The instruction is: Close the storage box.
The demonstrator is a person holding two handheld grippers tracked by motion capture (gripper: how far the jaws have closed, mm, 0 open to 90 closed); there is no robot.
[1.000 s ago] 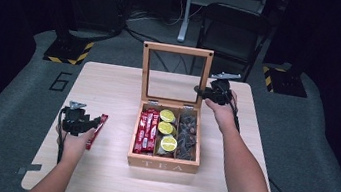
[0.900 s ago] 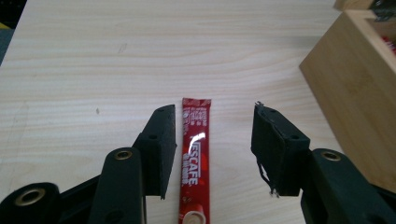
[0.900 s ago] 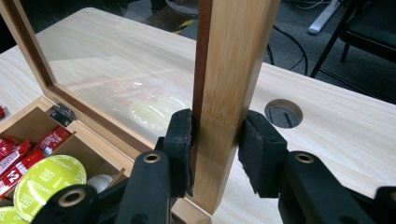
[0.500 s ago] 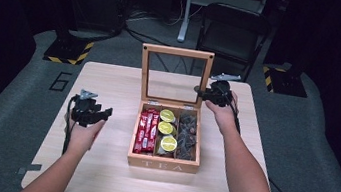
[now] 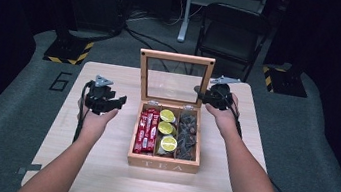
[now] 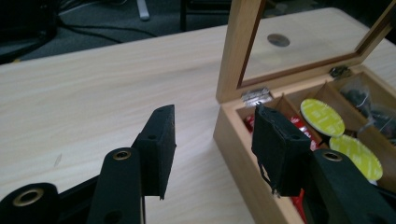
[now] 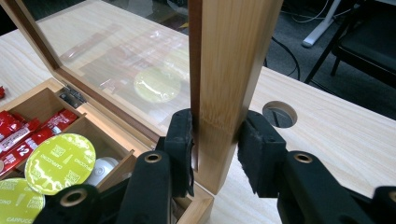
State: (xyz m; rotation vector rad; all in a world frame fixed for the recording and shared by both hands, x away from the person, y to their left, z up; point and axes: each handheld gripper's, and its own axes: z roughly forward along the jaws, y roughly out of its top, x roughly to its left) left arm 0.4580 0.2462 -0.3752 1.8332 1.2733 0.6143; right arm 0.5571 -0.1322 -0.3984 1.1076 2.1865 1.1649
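Observation:
A wooden tea box [image 5: 163,164] stands mid-table with its glass lid [image 5: 178,58] upright. It holds red packets [image 5: 147,130], yellow-green capsules [image 5: 166,128] and dark tea bags [image 5: 187,134]. My right gripper [image 5: 200,95] is shut on the lid's right frame post [image 7: 224,70], one pad on each side of the wood [image 7: 215,126]. My left gripper [image 5: 118,101] hovers above the table left of the box. Its jaws stand open with nothing between them [image 6: 214,114], and the right jaw hangs over the box's left rim [image 6: 233,140].
A round cable hole [image 7: 279,113] is cut in the table [image 5: 98,166] behind the lid. A black chair [image 5: 233,29] stands beyond the far edge, and yellow-black tape [image 5: 71,52] marks the floor at the left.
My left gripper has risen and moved up the view and right, closer to the box. A red packet seen beside it a second ago is out of sight. The right gripper has kept still.

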